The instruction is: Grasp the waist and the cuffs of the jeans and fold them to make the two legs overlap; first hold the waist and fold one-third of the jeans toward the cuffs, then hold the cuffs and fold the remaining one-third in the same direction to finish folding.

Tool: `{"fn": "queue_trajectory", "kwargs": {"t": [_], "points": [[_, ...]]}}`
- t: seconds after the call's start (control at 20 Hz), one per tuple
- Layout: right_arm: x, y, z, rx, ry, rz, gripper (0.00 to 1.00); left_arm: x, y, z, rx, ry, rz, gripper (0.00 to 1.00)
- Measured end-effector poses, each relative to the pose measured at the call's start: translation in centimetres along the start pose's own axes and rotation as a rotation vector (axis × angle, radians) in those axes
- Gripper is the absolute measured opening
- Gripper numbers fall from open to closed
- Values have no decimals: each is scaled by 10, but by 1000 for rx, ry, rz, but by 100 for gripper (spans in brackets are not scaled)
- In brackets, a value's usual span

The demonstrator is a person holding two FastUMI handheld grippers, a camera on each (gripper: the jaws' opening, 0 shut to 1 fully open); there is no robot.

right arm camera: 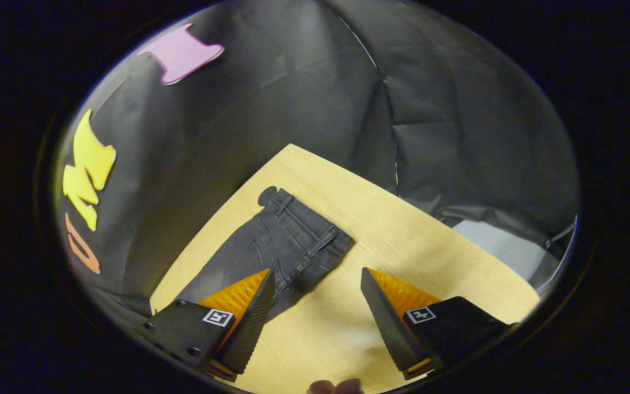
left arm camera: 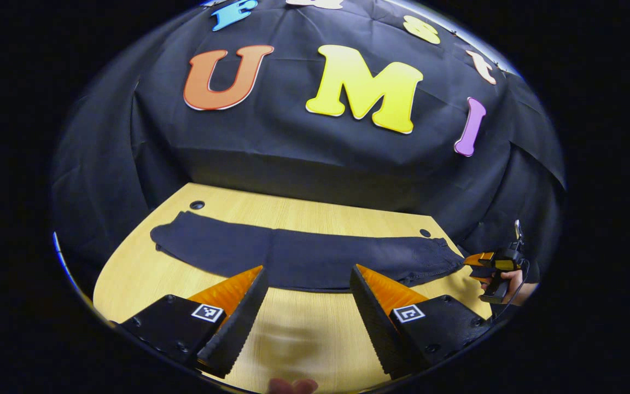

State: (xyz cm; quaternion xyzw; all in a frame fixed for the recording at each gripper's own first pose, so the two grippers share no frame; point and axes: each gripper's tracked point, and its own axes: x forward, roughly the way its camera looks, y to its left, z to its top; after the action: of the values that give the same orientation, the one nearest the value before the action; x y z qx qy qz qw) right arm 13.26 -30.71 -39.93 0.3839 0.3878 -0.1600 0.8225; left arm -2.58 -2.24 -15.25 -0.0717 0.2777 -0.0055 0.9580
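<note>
Dark jeans (left arm camera: 304, 257) lie flat in a long strip across the far half of the wooden table (left arm camera: 304, 334), legs lying one over the other. The cuffs (left arm camera: 170, 238) are at the left end and the waist (left arm camera: 435, 261) at the right. My left gripper (left arm camera: 308, 271) hovers open above the near edge of the jeans' middle, holding nothing. In the right gripper view the waist (right arm camera: 298, 241) with its pocket and belt loops lies just ahead. My right gripper (right arm camera: 318, 272) stands open over the waist's near corner, its left finger above the cloth. A hand holds the right gripper (left arm camera: 490, 265) just off the waist end.
Round cable holes sit near the table's far corners (left arm camera: 197, 205) (left arm camera: 425, 233); the waist's far corner lies by one hole (right arm camera: 267, 195). Black booth cloth (left arm camera: 304, 164) hangs close behind the table. Bare table (right arm camera: 419, 241) lies right of the waist, with a pale surface (right arm camera: 503, 249) past the edge.
</note>
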Motion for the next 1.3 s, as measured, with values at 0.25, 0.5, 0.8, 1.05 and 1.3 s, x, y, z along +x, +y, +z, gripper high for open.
{"fn": "queue_trajectory", "kwargs": {"t": [0.25,0.5,0.8,1.05,1.3], "points": [[35,2,18,157,-7,-13,98,-3,4,-9,-30,34,58,97],[55,6,18,-6,-17,-96,96,-9,22,-13,-67,37,110,97],[56,14,27,-174,-83,-144,50,-20,47,-26,-120,42,141,97],[37,58,40,-405,-162,-115,10,-32,79,-31,-162,30,164,97],[-35,149,34,-644,-299,19,3,-43,114,-28,-239,-12,185,98]]}}
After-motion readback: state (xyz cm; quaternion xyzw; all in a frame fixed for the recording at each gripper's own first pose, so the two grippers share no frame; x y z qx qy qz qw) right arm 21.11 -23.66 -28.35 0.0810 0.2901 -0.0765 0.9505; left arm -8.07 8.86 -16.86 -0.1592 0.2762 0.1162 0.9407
